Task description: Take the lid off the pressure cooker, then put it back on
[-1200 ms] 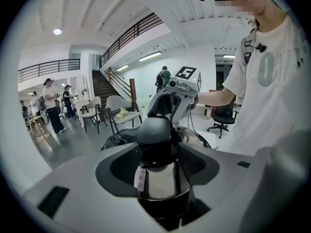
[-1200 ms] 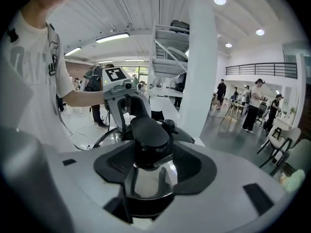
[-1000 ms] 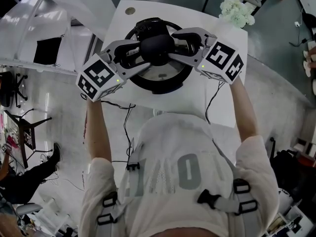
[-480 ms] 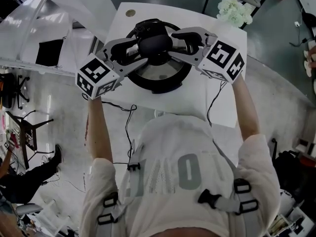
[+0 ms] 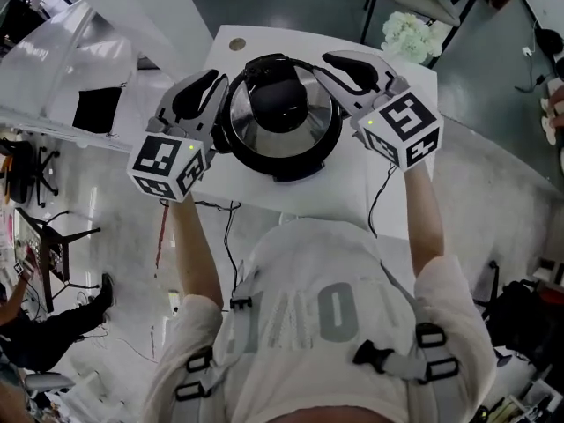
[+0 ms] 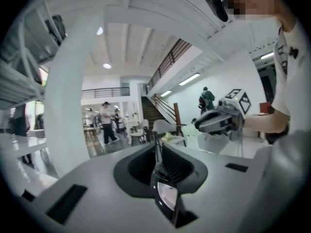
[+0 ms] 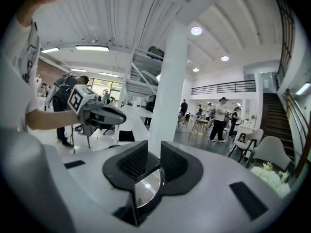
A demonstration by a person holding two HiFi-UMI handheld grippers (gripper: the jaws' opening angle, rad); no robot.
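The pressure cooker [image 5: 284,162] stands on a white table [image 5: 381,196]. Its steel lid [image 5: 315,127] sits on it, with the black knob [image 5: 280,104] bare. My left gripper [image 5: 210,83] hangs beside the cooker's left rim and holds nothing. My right gripper [image 5: 338,61] hangs off the cooker's upper right, clear of the lid. Both pairs of jaws have just been closing with nothing between them. In the left gripper view my left gripper [image 6: 156,152] has its pads together. In the right gripper view my right gripper [image 7: 150,159] shows only a thin slit.
A bunch of white flowers [image 5: 409,32] lies past the table's far right corner. Cables [image 5: 222,227] hang off the near edge. A white rack [image 5: 53,42] stands at the left. Several people [image 7: 221,118] walk in the hall far behind.
Both grippers have let go of the lid's knob, drawn apart to either side of the cooker and risen. Their jaws have closed. The lid stays on the cooker.
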